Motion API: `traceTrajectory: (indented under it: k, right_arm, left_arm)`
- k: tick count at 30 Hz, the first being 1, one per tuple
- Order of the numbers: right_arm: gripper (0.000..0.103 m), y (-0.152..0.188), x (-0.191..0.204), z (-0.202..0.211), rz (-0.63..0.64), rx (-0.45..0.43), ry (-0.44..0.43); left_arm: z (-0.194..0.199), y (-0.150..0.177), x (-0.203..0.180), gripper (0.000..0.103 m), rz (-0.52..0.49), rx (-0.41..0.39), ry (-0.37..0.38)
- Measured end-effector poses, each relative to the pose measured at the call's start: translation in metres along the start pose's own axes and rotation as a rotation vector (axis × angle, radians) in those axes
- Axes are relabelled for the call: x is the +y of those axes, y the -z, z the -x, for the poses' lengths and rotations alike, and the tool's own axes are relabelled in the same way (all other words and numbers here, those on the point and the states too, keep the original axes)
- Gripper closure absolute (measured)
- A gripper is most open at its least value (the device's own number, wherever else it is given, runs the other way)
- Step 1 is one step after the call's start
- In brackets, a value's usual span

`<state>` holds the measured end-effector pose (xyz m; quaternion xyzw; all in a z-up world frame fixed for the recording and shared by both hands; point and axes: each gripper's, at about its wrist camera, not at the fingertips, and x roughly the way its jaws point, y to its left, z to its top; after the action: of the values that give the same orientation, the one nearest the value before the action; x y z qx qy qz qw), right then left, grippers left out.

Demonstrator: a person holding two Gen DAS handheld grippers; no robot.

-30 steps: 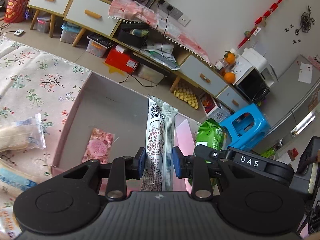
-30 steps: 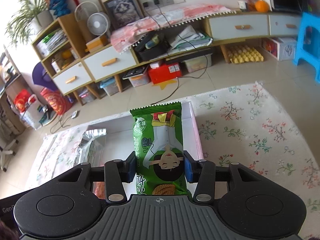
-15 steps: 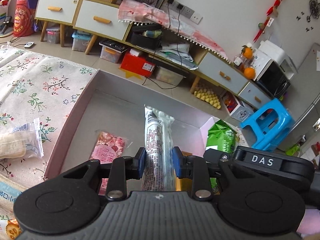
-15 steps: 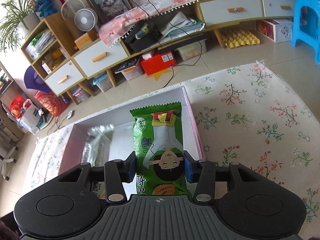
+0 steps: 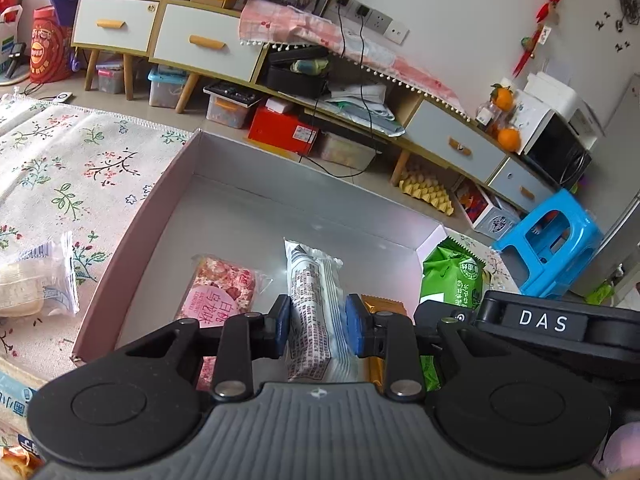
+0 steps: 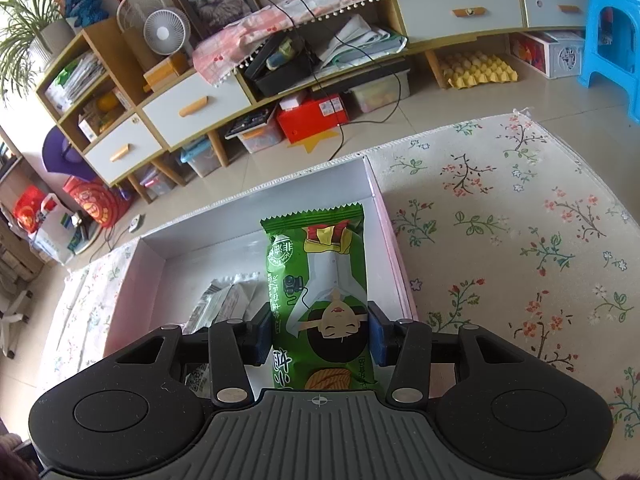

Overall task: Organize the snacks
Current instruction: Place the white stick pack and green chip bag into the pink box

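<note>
A shallow pink-walled box (image 5: 160, 200) lies on a floral cloth. My left gripper (image 5: 316, 330) is shut on a white printed snack packet (image 5: 312, 280), which hangs low over the middle of the box. A pink snack packet (image 5: 220, 296) lies on the box floor to its left, and a gold packet (image 5: 380, 306) peeks out on its right. My right gripper (image 6: 320, 336) is shut on a green snack packet (image 6: 320, 272) over the right end of the box (image 6: 384, 220). That green packet (image 5: 452, 280) also shows in the left wrist view, and the white packet (image 6: 224, 304) shows in the right wrist view.
A clear-wrapped snack (image 5: 36, 280) and a blue packet (image 5: 12, 396) lie on the cloth left of the box. The floral cloth (image 6: 520, 240) stretches away to the right. Beyond it are the tiled floor, low cabinets and a blue stool (image 5: 552, 240).
The left gripper has tipped downward with the white packet, bringing the box floor, pink packet and gold packet into view. The right gripper has sunk slightly toward the box with the green packet.
</note>
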<state>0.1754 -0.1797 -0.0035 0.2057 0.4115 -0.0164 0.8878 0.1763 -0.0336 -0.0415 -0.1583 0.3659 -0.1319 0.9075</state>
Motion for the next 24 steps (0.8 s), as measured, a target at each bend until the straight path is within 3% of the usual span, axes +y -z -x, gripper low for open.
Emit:
traceTrajectory:
  k: [6, 8, 12, 15, 20, 24]
  right_arm:
    - [0.055, 0.001, 0.000, 0.002, 0.005, -0.003, 0.003]
    - [0.054, 0.000, 0.001, 0.004, 0.007, -0.014, 0.002]
    - [0.036, -0.002, 0.000, 0.012, -0.002, -0.024, -0.025]
    - [0.036, -0.004, -0.001, 0.019, -0.001, -0.028, -0.033]
    - [0.033, -0.004, -0.001, 0.030, 0.003, -0.023, -0.029]
    - [0.028, -0.003, 0.000, 0.039, 0.019, -0.014, -0.005]
  left_arm:
    - [0.000, 0.000, -0.002, 0.074, -0.023, 0.009, 0.006]
    - [0.000, -0.002, -0.002, 0.064, -0.017, 0.019, 0.012]
    - [0.005, -0.003, -0.005, 0.052, -0.042, 0.026, 0.012]
    - [0.011, -0.003, -0.008, 0.051, -0.083, 0.026, 0.010]
    - [0.022, -0.003, -0.011, 0.041, -0.110, 0.040, 0.028]
    - [0.027, -0.002, -0.015, 0.034, -0.145, 0.060, 0.000]
